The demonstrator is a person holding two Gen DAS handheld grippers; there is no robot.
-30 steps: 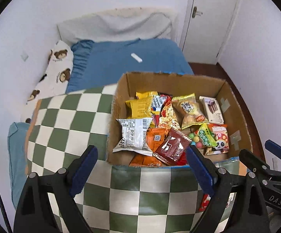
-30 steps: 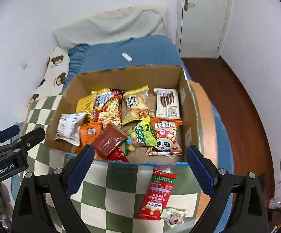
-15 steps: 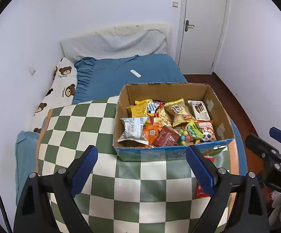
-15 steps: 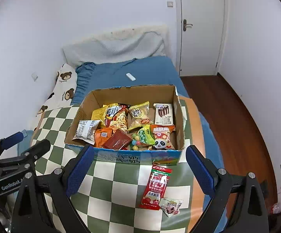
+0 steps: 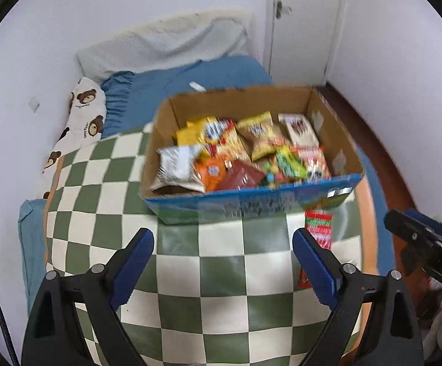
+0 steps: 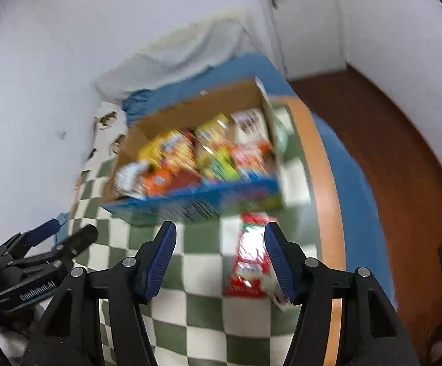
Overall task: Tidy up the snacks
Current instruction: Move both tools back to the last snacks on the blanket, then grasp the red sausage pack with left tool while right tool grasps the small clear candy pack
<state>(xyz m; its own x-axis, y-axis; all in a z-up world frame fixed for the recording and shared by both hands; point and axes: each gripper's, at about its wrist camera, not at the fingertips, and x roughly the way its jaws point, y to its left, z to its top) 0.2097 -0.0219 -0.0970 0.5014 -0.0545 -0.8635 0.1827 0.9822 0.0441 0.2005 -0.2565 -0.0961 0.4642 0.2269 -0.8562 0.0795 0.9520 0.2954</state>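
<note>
Over the near end of the checked blanket (image 5: 221,274), both grippers hang in the air with nothing in them. The left gripper (image 5: 223,262) has its jaws spread wide, blue pads far apart above bare green and cream squares. The right gripper (image 6: 220,259) has its jaws parted too, though less widely. Just past its right pad lies a red packet (image 6: 250,256) flat on the blanket, lengthwise toward the box; a smaller pale wrapper (image 6: 277,294) sits at the packet's near corner, mostly behind the pad. The right view is blurred, so print on either cannot be read.

Beyond the red packet, and almost touching its far end, stands the box (image 5: 251,207), an open cardboard carton with a blue printed front wall. It rests on the blanket toward the right edge of the bed (image 5: 227,70). Inside it the snacks are piled close together: a silver bag (image 5: 178,167) at the near left, an orange pack (image 5: 211,172) and a dark red pouch (image 5: 240,177) beside it, yellow bags (image 5: 190,132) behind, and a white bar (image 5: 300,129) at the far right corner.

Past the box the blue sheet shows, with a bear-print pillow (image 5: 83,116) along the left wall and a white headboard cushion (image 5: 166,45) behind. A white door (image 5: 306,21) closes the far corner, and brown floor (image 6: 404,158) runs along the right of the bed.
</note>
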